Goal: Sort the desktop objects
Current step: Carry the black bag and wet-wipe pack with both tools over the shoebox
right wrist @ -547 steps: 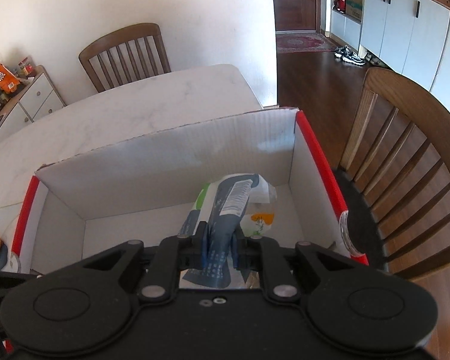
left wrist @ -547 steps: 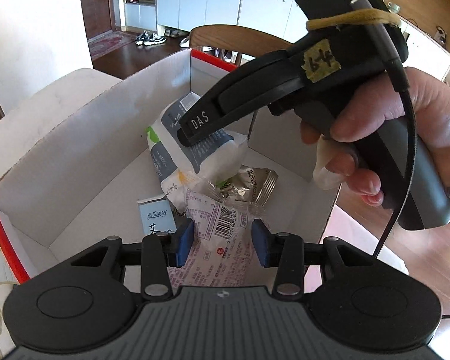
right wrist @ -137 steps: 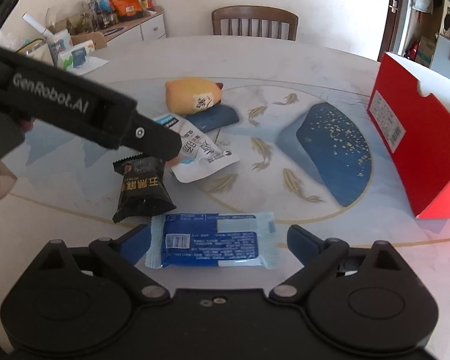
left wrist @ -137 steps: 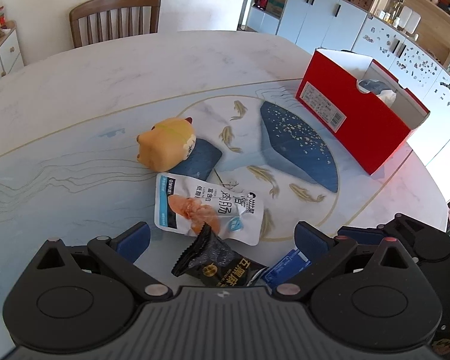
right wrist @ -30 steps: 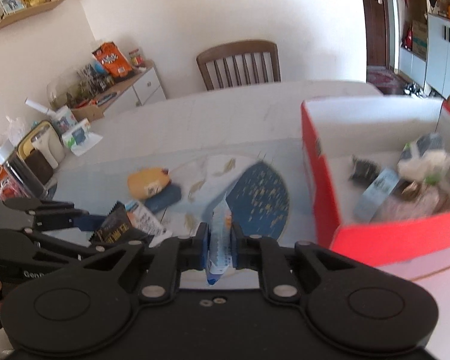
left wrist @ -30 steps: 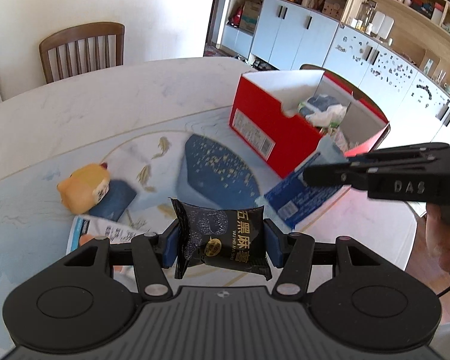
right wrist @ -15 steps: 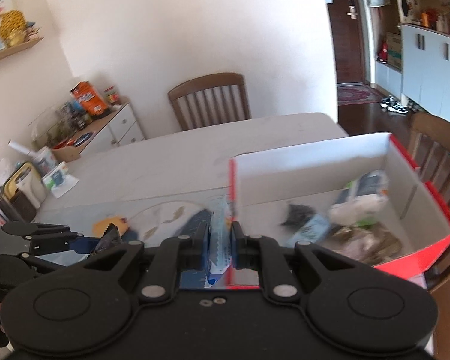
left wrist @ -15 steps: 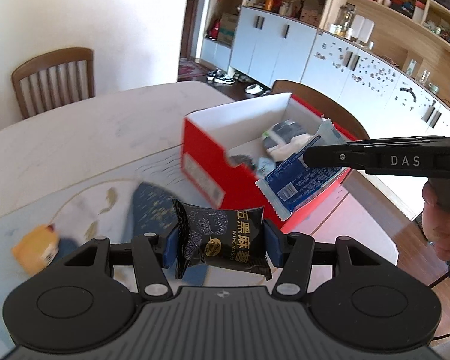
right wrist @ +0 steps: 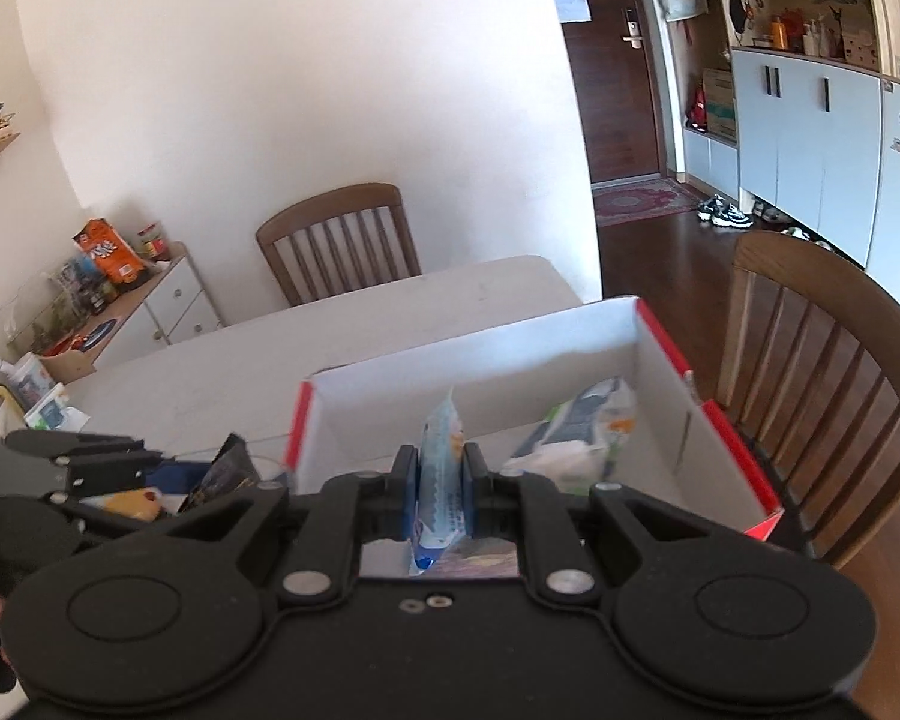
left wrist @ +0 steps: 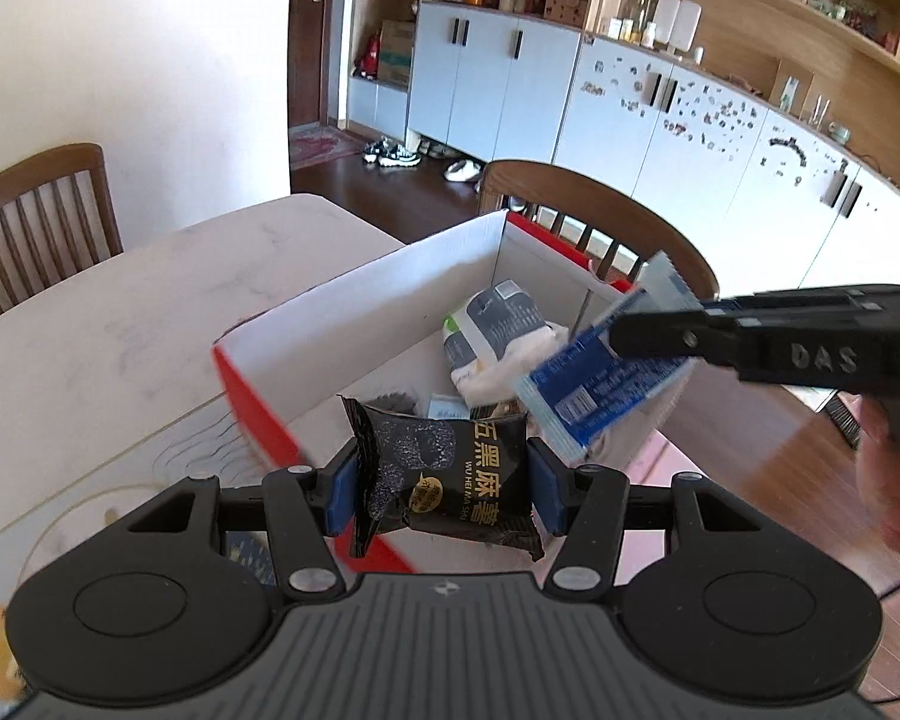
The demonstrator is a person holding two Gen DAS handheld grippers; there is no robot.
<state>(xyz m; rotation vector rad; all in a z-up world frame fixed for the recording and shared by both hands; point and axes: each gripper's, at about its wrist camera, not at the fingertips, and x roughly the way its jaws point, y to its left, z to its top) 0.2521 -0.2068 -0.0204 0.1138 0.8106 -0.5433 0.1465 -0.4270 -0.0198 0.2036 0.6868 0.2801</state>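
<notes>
The red box (left wrist: 258, 414) lies just ahead of and below both claws, its open top facing up. The left claw (left wrist: 444, 483) grips the black snack packet (left wrist: 450, 468) at the box's near wall, while the right claw (right wrist: 439, 495), nearer the middle, pinches the blue packet (right wrist: 441, 480) edge-on over the opening. White pouches (left wrist: 498, 330) fill the far right corner, and the near left floor looks free for a drop.

The box (left wrist: 354, 306) stands open-topped at frame centre with bare white floor along its left wall, while packets (left wrist: 498, 330) crowd its right half, a chair (left wrist: 600, 210) backs its far wall, and the right gripper (left wrist: 621, 339) with its blue packet (left wrist: 594, 384) crosses from the right.
</notes>
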